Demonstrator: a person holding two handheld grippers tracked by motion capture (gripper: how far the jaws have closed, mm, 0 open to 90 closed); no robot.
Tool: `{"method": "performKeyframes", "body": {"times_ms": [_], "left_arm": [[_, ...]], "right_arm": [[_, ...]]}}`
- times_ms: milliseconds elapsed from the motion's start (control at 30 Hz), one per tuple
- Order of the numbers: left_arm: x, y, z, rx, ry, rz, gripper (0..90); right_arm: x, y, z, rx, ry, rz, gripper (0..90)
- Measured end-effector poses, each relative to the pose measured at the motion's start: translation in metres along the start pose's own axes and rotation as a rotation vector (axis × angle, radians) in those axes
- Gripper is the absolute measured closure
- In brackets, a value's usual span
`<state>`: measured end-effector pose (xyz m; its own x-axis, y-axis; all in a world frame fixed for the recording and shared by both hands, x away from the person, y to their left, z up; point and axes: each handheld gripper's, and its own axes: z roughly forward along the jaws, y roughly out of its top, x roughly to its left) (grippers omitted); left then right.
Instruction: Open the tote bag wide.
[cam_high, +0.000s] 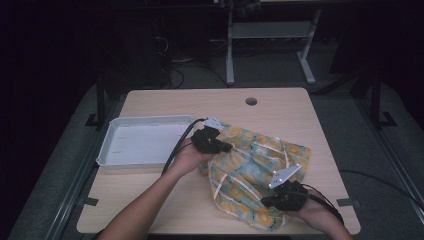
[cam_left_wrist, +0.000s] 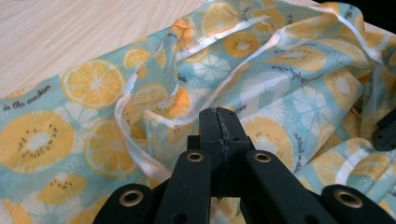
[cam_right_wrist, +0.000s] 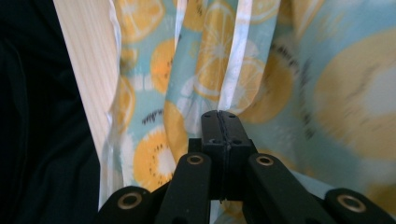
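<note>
The left hand-held gripper (cam_high: 223, 145) has its jaws pressed together on the left edge of the fruit-print cloth (cam_high: 255, 167), which lies crumpled on the right half of the counter (cam_high: 210, 102), just right of the white tray (cam_high: 145, 141). In the left gripper view the bite looks thin — a fold of slick fabric near a white ribbon trim (cam_left_wrist: 140, 158) — so a hard pull could let it slide out. Farther right, the right hand-held gripper (cam_high: 276, 198) is likewise clamped on the cloth's near corner, close to the counter's near edge; if either grip slips there, the loose cloth could sag off the counter. The fabric looks light, glossy and limp, printed with orange and kiwi slices on pale teal; the tray is shallow, rigid and rectangular, the counter pale wood grain.
</note>
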<state>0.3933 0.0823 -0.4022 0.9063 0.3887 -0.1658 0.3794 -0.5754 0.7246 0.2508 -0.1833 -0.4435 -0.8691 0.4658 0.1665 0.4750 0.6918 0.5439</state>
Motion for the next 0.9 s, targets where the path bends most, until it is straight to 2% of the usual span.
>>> {"method": "performKeyframes", "body": {"times_ms": [100,233,267,467,533,667,833,900], "left_arm": [[-0.001,0.000,0.000,0.000,0.000,0.001,90.0],[-0.002,0.000,0.000,-0.010,-0.001,-0.006,90.0],[-0.002,0.000,0.000,-0.010,-0.002,-0.005,90.0],[-0.003,0.000,-0.002,-0.014,-0.005,0.002,90.0],[-0.003,0.000,-0.002,-0.017,-0.007,0.001,90.0],[-0.003,0.000,-0.003,-0.011,-0.010,0.009,90.0],[-0.003,0.000,-0.002,-0.006,-0.011,0.013,90.0],[-0.004,-0.001,-0.002,-0.015,-0.012,0.002,90.0]], "right_arm": [[0.002,-0.001,0.002,0.012,-0.002,-0.003,89.3],[0.003,0.003,-0.007,-0.024,-0.017,0.001,83.7],[0.004,0.005,-0.018,-0.082,-0.023,0.008,80.0],[-0.007,0.008,-0.042,-0.157,-0.121,0.027,70.2],[-0.012,0.007,-0.046,-0.159,-0.176,0.036,66.9],[-0.022,0.003,-0.052,-0.172,-0.251,0.055,62.4],[-0.029,-0.002,-0.050,-0.150,-0.279,0.074,58.0],[-0.025,-0.001,-0.050,-0.152,-0.276,0.053,58.9]]}}
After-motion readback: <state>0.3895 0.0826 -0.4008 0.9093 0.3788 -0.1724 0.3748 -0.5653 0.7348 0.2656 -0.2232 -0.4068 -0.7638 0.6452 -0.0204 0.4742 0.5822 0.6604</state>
